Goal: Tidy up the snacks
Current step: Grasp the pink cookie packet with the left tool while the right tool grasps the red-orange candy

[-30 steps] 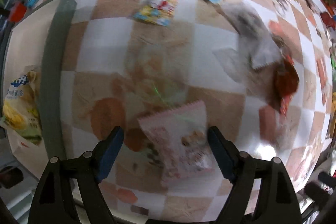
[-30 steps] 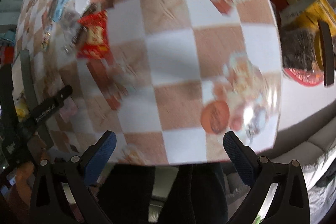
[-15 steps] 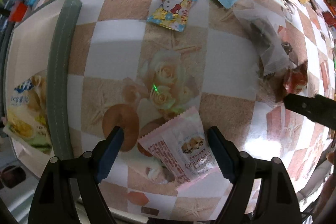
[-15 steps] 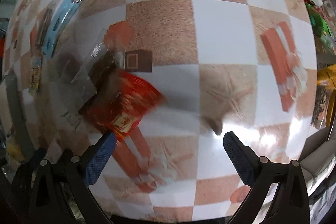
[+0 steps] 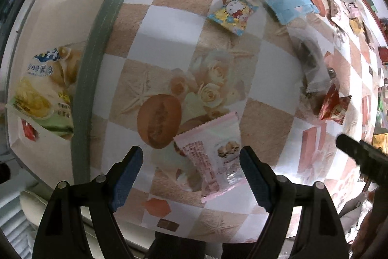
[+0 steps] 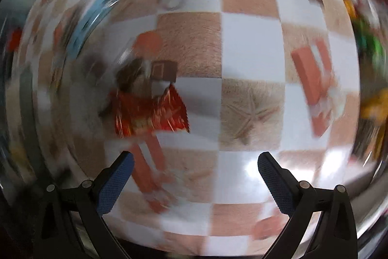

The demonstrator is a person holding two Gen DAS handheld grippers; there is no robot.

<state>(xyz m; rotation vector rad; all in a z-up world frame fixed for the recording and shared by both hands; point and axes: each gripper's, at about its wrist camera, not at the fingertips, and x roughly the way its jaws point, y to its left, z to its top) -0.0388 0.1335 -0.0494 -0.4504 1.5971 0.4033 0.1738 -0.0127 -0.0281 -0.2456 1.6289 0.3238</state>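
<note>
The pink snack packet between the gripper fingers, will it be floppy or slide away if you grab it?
The pink snack packet looks like thin, crinkly film lying flat, so it probably bends and weighs little. Its shiny wrapper on the glossy tablecloth may slide if nudged. The left gripper is open around it.

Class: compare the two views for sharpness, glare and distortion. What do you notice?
Left wrist view: mostly sharp, pink packet readable, fisheye bends the checked tablecloth. Right wrist view: heavy motion blur, red packet smeared, bright glare on the cloth near the right gripper.
</note>
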